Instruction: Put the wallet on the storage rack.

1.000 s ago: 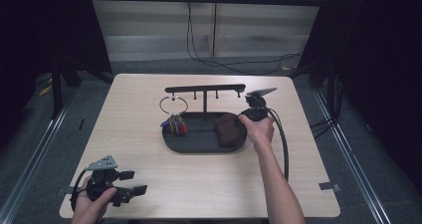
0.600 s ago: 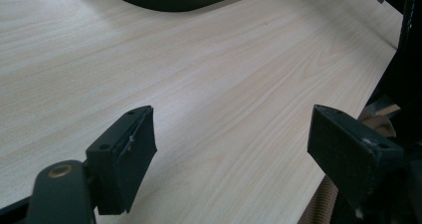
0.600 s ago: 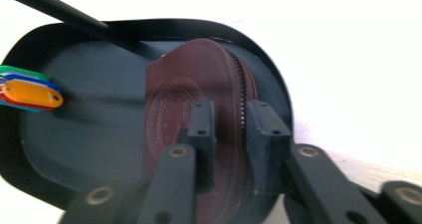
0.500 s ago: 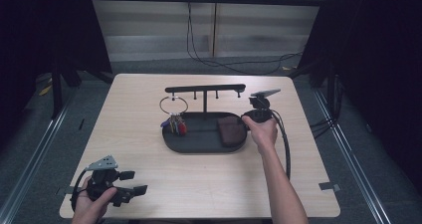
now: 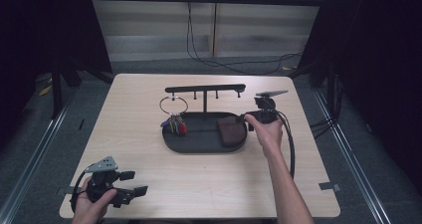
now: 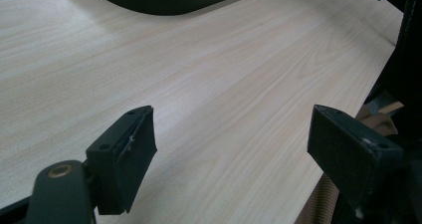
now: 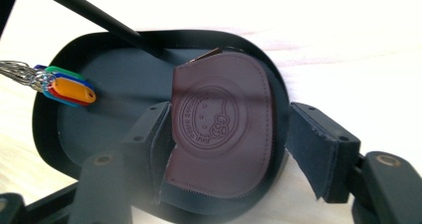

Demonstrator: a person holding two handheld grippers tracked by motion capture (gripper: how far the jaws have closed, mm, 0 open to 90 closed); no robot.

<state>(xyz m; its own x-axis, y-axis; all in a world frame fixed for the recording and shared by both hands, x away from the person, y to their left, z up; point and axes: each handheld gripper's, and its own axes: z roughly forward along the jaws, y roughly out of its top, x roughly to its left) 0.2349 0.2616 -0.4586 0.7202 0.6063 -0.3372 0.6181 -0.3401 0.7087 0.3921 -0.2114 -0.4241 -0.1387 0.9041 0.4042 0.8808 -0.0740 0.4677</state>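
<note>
**Right gripper astride the pouch at the tray's right end**

The right gripper (image 7: 231, 152), seen in its own view, has its jaws apart with the brown leather pouch (image 7: 221, 127) lying between them; we cannot tell whether either pad touches it. Reading the high view from left to right: the left gripper (image 5: 130, 183) sits at the lower left of the frame near the table (image 5: 129, 109) edge, its jaws spread over bare wood and holding nothing; at centre stands the black tray (image 5: 199, 143), with the key ring (image 5: 173, 115) and its coloured tags hanging at the tray's left end; the pouch (image 5: 229, 130) lies at the tray's right end; the right gripper (image 5: 251, 118) is just beside it, at the tray's right rim. The pouch's long axis runs away from the right gripper, up its own view, so the jaws span the short width. We judge the right hand far the nearer, the left well apart. Against the frame a second earlier, the right gripper has drawn rightward and slightly down-frame; the left gripper lies as before.
</note>
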